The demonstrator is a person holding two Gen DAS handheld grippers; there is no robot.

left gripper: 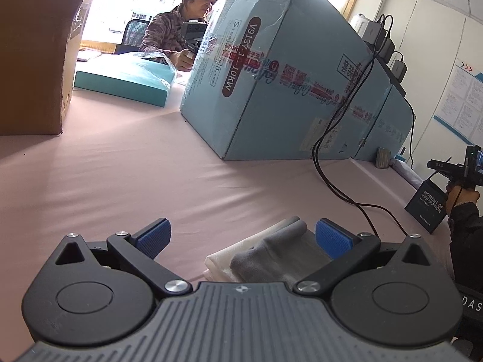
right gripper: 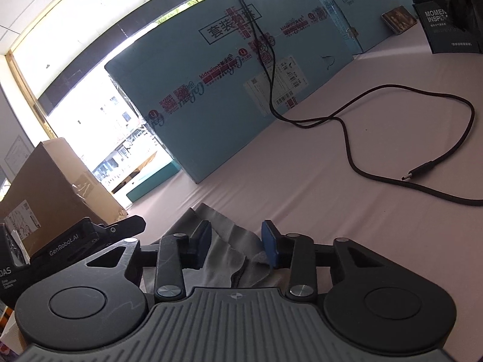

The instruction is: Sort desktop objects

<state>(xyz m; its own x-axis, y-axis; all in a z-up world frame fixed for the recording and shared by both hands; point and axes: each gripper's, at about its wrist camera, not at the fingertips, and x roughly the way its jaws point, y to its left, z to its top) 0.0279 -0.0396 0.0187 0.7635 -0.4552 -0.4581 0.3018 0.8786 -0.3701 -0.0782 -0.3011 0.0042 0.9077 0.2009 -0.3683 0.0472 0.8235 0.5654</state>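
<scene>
My left tool [left gripper: 243, 235] wide open over grey cloth [left gripper: 271, 253]; my right tool [right gripper: 237, 241] half-open, straddling cloth on pink surface [left gripper: 120, 181].

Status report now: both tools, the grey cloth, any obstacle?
Left tool open, grey cloth between its fingers. Right tool open over same cloth. Black cable loose on table, right of cloth.

Large blue carton [left gripper: 289, 84], brown cardboard box [left gripper: 33, 51], seated person [left gripper: 181, 30], wall posters [left gripper: 462, 96]
</scene>
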